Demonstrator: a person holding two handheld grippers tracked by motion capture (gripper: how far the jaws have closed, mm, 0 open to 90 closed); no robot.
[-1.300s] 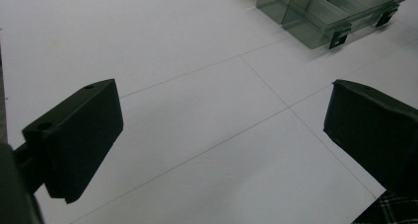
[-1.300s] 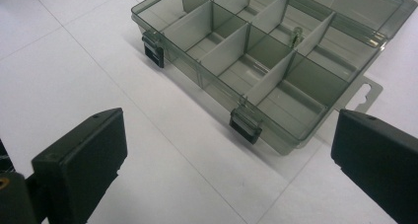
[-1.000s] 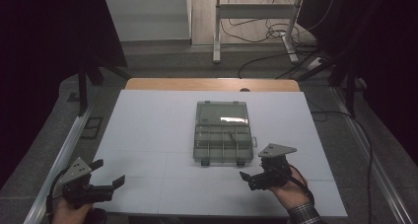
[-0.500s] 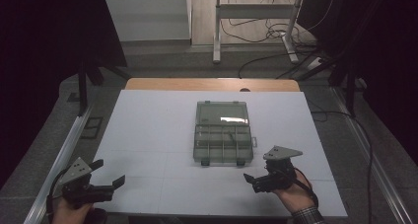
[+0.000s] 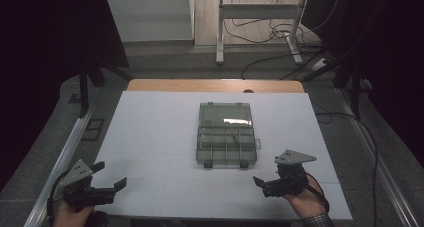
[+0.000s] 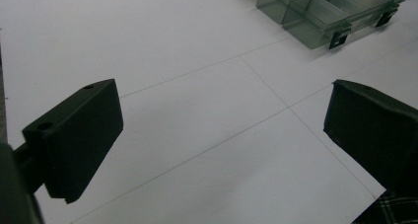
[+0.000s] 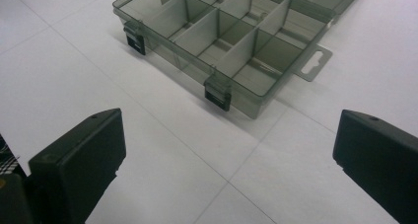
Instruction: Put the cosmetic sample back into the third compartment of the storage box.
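A clear grey-green organizer box (image 5: 226, 134) lies in the middle of the white table (image 5: 150, 132), its lid folded flat on the far side. Dividers split its tray into several compartments, and two dark latches sit on the near wall. My left gripper (image 5: 111, 174) hovers open at the near left corner, well apart from the box (image 6: 325, 12). In the left gripper view the left gripper (image 6: 222, 110) has nothing between its jaws. My right gripper (image 5: 267, 179) is open near the front edge, just right of the box's near corner. The right gripper (image 7: 229, 135) faces the latched wall of the box (image 7: 226, 36).
A wooden strip (image 5: 215, 85) runs along the table's far edge. Metal rails (image 5: 60, 162) flank the sides. Beyond the table stand a desk frame (image 5: 260, 17) and floor cables (image 5: 280, 34). A hang tab (image 7: 310, 63) sticks out of the box's side.
My right gripper has drifted slightly to the right and toward the near edge. The left gripper and the box have stayed put.
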